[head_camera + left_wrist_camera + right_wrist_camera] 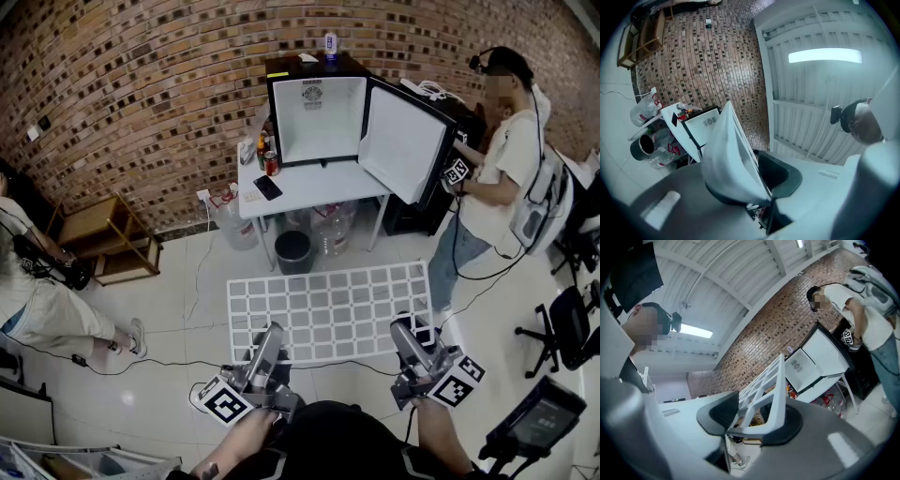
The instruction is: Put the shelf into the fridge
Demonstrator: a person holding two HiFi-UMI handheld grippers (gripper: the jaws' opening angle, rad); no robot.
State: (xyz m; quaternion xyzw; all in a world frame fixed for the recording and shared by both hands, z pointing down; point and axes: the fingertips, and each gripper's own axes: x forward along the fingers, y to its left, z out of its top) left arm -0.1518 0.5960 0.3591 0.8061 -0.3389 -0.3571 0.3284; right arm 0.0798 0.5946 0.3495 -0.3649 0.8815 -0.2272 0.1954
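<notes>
Shelf [328, 309] gripped in both tongs, short of the open fridge [319, 117].
The left tongs [271, 336] and right tongs [406, 328] each clamp the near edge of the white grid shelf, one toward each corner, holding it above the tiled floor, well apart from the fridge. The fridge stands on a white counter [309, 187] by the brick wall, its door [403, 141] swung open toward a person [502, 150].
</notes>
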